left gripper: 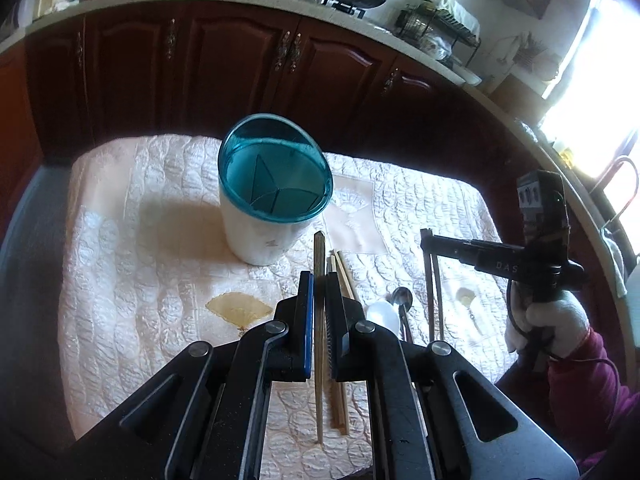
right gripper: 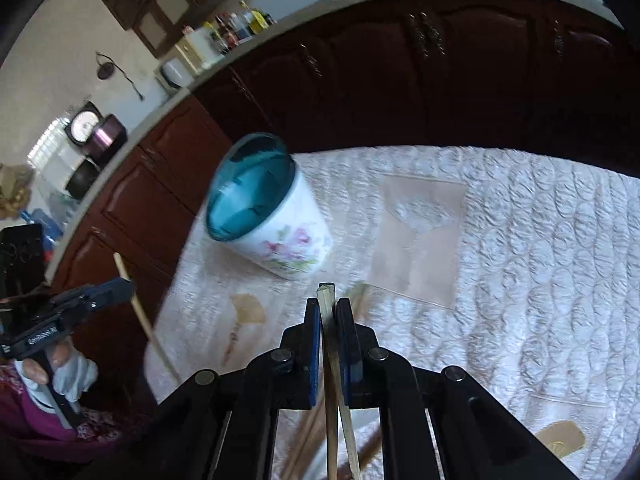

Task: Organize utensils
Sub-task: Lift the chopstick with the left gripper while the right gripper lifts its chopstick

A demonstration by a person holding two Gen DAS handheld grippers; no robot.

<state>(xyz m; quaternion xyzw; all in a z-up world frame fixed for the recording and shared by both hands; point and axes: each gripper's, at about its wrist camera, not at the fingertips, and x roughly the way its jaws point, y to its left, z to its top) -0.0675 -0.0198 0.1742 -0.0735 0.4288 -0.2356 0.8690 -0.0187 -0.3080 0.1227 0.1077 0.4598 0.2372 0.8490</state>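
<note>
The thin pale wooden chopstick [left gripper: 319, 312] is light, stiff and smooth, so it can slip; a grip near its top end works best. The left gripper [left gripper: 319, 280] fingers pinch it tight. The right gripper [right gripper: 329, 308] fingers squeeze two more chopsticks [right gripper: 334, 380]. The white flowered cup with a teal rim [left gripper: 266, 200] stands near on the quilted desk [left gripper: 120, 280].
</note>
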